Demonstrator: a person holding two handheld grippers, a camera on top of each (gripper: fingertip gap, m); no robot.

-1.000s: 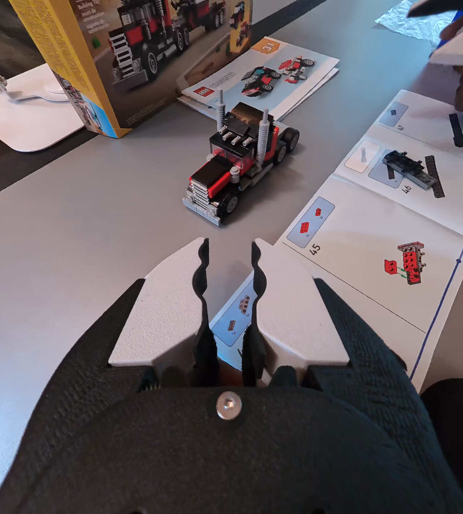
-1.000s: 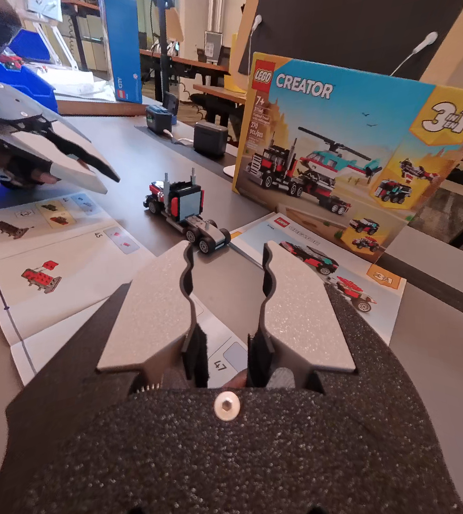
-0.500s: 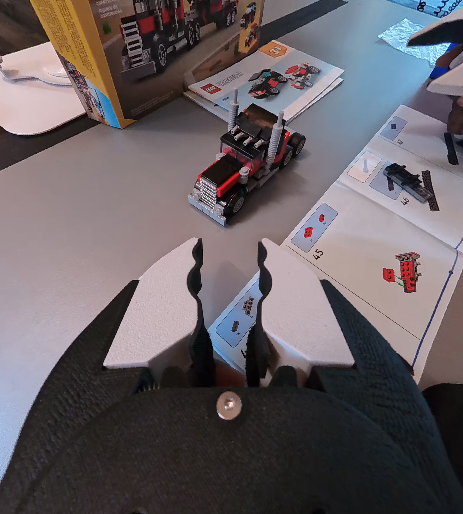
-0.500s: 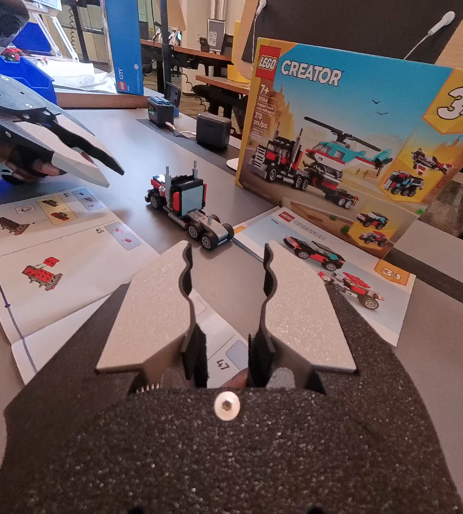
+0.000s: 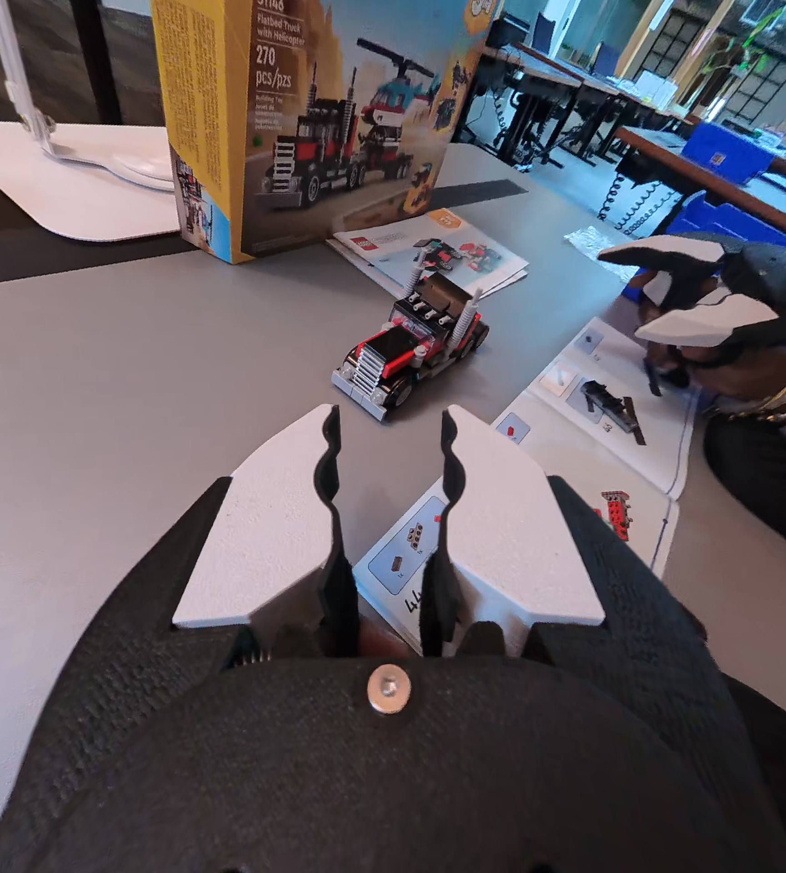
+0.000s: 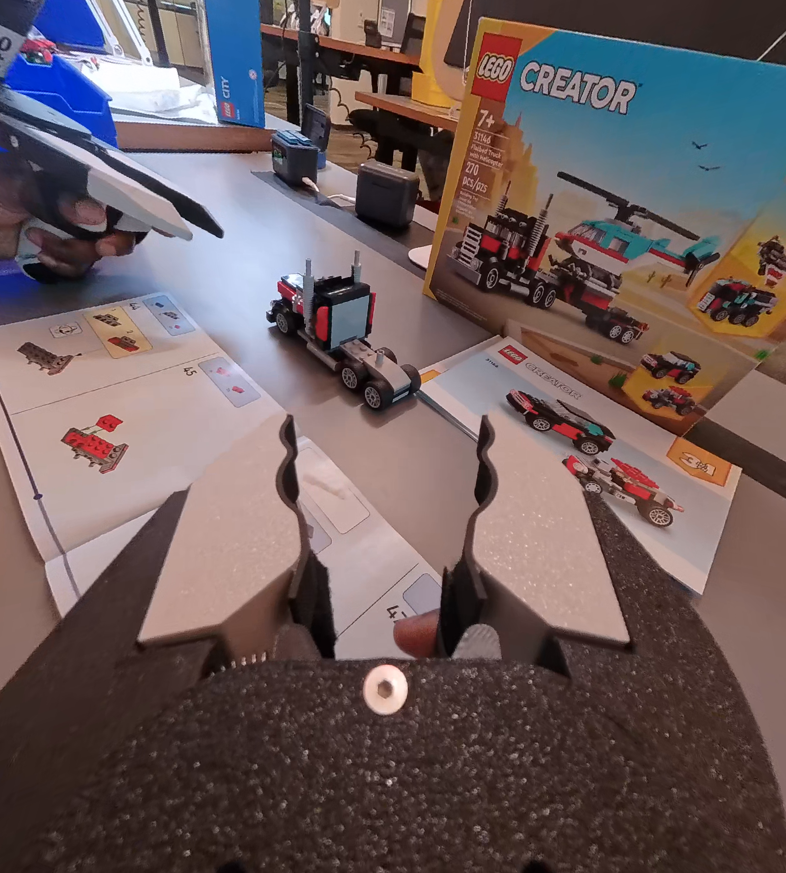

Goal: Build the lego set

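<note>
A built black and red lego truck cab [image 5: 412, 345] stands on the grey table [image 5: 121, 378]. My left gripper [image 5: 388, 420] is open and empty, just short of the truck's grille. In the right wrist view the truck [image 6: 339, 340] shows from behind, with a bare grey rear frame. My right gripper [image 6: 386, 430] is open wide and empty, above the open instruction booklet [image 6: 98, 425]. The right gripper [image 5: 622, 297] also shows open at the right of the left wrist view. The left gripper [image 6: 204, 232] shows at the upper left of the right wrist view.
The lego box [image 6: 617, 212] stands upright behind the truck, with a closed booklet [image 6: 594, 449] lying in front of it. The open booklet [image 5: 570, 449] lies right of the truck. A white stand base [image 5: 74, 179] lies far left. Blue bins [image 5: 731, 156] and small devices [image 6: 386, 193] stand beyond.
Both grippers have opened wider, the right one most. The left gripper has tilted up, so more of the box and room shows. The truck has not moved.
</note>
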